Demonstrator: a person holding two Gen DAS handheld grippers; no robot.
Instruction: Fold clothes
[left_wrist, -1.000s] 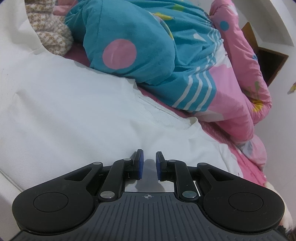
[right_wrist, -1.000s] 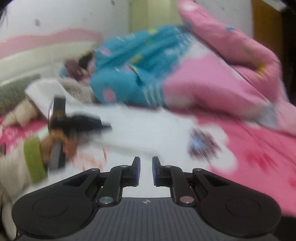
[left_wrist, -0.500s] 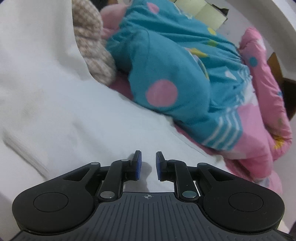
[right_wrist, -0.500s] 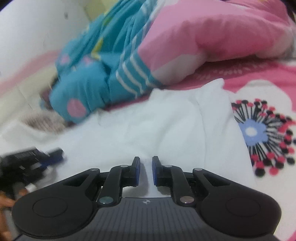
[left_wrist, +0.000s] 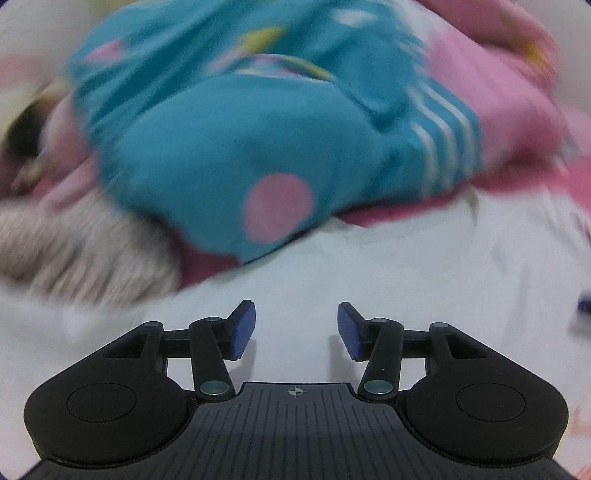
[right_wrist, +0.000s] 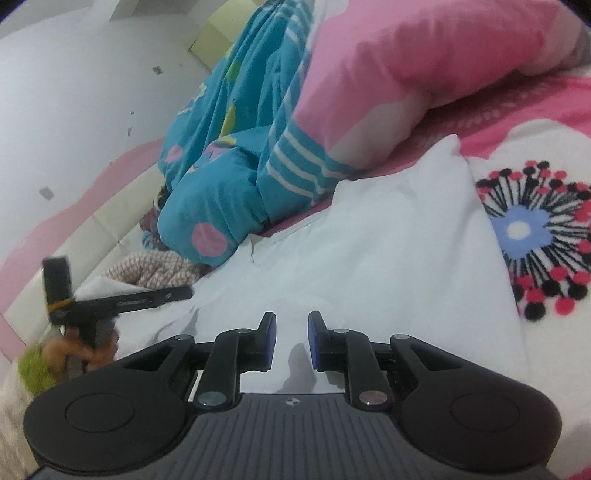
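White garment (right_wrist: 369, 258) spread mostly flat on the bed (right_wrist: 535, 122), just in front of the teal-and-pink duvet (right_wrist: 236, 155). Left gripper (left_wrist: 296, 328) over it, jaws released wide, holding nothing; right gripper (right_wrist: 291, 341) too, jaws parted a little (also empty). No clear fold visible; could fit mid-fold or just laid out. Knit thing (right_wrist: 155, 271) beside.

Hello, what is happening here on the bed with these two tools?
A person is folding clothes with a handheld gripper in each hand. A white garment lies spread on the bed, in front of a blue and pink quilt. The left gripper is open above the white cloth and holds nothing; its view is blurred. The right gripper is open a little, also empty, over the same cloth. No fold is gripped at this moment.
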